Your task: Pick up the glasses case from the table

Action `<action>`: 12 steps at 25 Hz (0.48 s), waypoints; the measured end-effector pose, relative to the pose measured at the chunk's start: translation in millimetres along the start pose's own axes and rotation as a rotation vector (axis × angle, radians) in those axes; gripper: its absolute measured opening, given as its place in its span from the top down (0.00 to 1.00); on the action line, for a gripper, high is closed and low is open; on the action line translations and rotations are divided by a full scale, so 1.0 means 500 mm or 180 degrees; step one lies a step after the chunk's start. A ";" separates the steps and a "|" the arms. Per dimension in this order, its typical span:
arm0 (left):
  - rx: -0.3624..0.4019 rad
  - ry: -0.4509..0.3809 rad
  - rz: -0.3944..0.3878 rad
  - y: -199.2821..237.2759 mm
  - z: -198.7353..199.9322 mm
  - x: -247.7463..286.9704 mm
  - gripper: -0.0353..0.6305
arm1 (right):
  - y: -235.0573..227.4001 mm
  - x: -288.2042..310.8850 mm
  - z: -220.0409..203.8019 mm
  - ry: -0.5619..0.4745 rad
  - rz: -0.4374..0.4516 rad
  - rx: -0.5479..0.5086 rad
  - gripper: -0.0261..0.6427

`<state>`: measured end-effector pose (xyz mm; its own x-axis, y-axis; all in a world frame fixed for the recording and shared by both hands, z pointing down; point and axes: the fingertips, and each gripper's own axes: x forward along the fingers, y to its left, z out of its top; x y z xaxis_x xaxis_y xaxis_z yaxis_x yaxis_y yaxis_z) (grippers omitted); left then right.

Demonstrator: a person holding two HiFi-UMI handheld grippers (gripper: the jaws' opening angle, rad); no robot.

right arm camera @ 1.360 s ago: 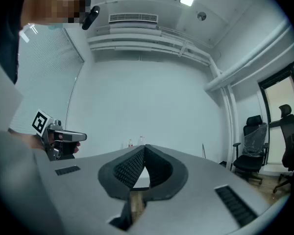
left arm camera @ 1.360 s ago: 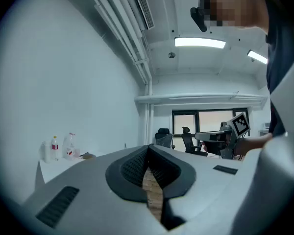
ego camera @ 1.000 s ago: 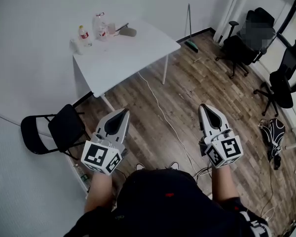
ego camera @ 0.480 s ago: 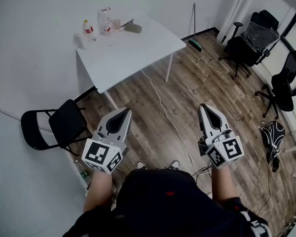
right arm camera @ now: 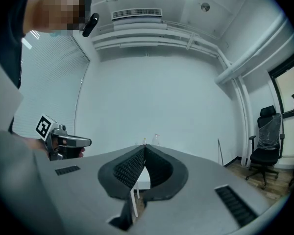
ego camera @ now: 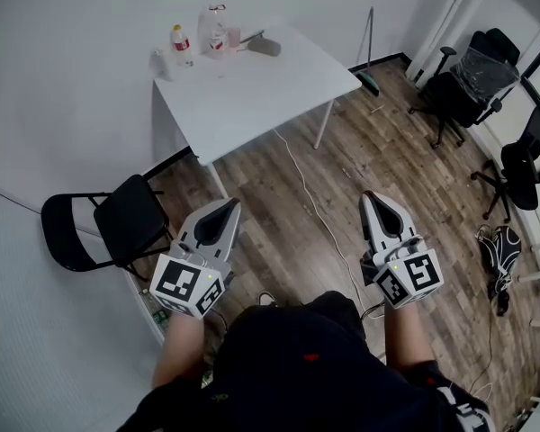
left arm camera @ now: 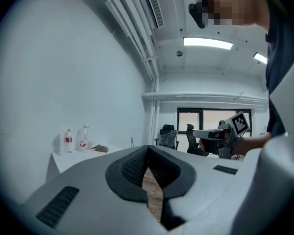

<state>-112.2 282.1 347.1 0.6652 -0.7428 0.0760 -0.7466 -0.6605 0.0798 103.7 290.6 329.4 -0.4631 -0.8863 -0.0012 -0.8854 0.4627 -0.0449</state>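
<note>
Glasses case [ego camera: 265,48] lies on the white table [ego camera: 252,97], at the table's far side by the wall. It is just beside a clear jug [ego camera: 212,30], with a small bottle [ego camera: 178,45] toward the table's far left corner. Left tool [ego camera: 227,204] and right tool [ego camera: 373,197] are held level over the wood floor [ego camera: 270,214], well short of the table's near edge. Both have jaws closed tip to tip, gripping nothing. Black folding chair [ego camera: 126,228] stands near the table's near left corner.

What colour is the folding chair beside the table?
Black, both seat and frame. The folding chair shows best in the head view.
</note>
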 end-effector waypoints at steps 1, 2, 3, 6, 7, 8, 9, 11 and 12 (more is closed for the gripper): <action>0.0001 0.0001 -0.0004 0.011 -0.004 -0.004 0.92 | 0.013 0.008 -0.004 0.0018 0.0016 -0.0013 0.93; -0.0004 -0.0003 -0.0007 0.019 -0.007 -0.006 0.92 | 0.024 0.014 -0.009 0.0040 0.0034 -0.0035 0.93; -0.0016 -0.0007 -0.0013 0.026 -0.009 -0.007 0.92 | 0.032 0.019 -0.015 0.0065 0.0046 -0.0057 0.93; -0.0036 -0.0001 -0.0047 0.042 -0.015 0.000 0.92 | 0.034 0.041 -0.027 0.0098 0.0036 -0.0025 0.93; -0.0022 0.0009 -0.0051 0.046 -0.016 0.004 0.92 | 0.030 0.049 -0.028 0.0095 0.0037 0.0001 0.93; -0.0006 0.0017 -0.0045 0.050 -0.016 0.007 0.92 | 0.027 0.055 -0.029 0.0094 0.0045 0.0015 0.93; 0.0006 0.0017 -0.0032 0.053 -0.016 0.011 0.92 | 0.021 0.062 -0.030 0.0097 0.0059 0.0017 0.93; 0.0016 0.0004 0.0006 0.064 -0.018 0.022 0.92 | 0.005 0.078 -0.038 0.0103 0.0082 0.0032 0.93; 0.0014 0.0007 0.0034 0.073 -0.022 0.029 0.92 | -0.005 0.090 -0.045 0.0103 0.0093 0.0059 0.93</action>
<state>-129.5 248.5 362.0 0.6572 -0.7496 0.0789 -0.7537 -0.6530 0.0745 84.0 249.9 351.9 -0.4902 -0.8711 0.0295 -0.8707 0.4877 -0.0637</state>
